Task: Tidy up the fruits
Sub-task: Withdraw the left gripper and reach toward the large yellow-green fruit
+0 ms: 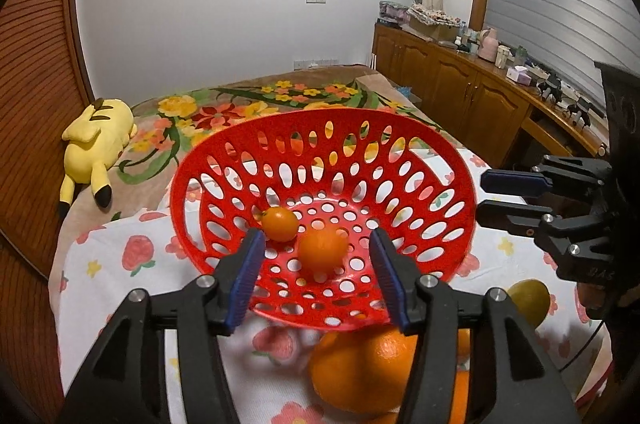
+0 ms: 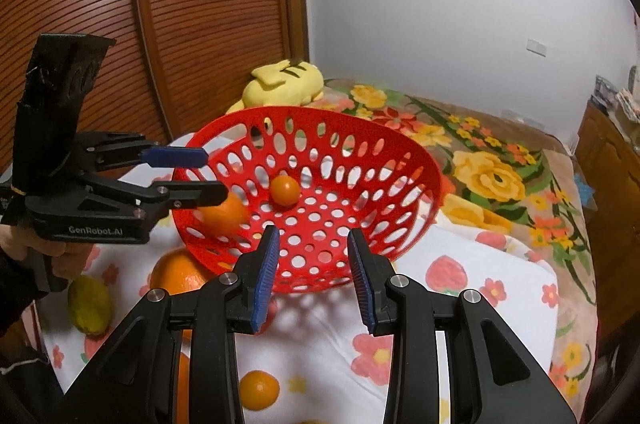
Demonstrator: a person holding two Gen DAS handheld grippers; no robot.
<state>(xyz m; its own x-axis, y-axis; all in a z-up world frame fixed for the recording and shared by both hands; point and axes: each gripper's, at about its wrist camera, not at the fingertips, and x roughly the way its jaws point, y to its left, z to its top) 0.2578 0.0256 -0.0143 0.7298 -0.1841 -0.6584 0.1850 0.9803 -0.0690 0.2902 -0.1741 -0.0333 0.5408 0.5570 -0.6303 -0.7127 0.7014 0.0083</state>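
Red perforated basket [image 1: 440,159] holding two small oranges [image 1: 323,250], both grippers' jaws open

Legible text: "GenRobot.AI", white print on the black body of the left gripper [image 2: 202,175], seen at left in the right wrist view. Embossed marks on the right gripper [image 1: 486,195] body: unreadable.

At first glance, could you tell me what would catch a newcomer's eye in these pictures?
The bright red perforated basket dominates, tilted on the strawberry-print cloth with two small orange fruits inside. The left gripper, open and empty, points into it, and a large orange lies just outside the near rim. Behind, a yellow plush toy sprawls on the floral blanket.
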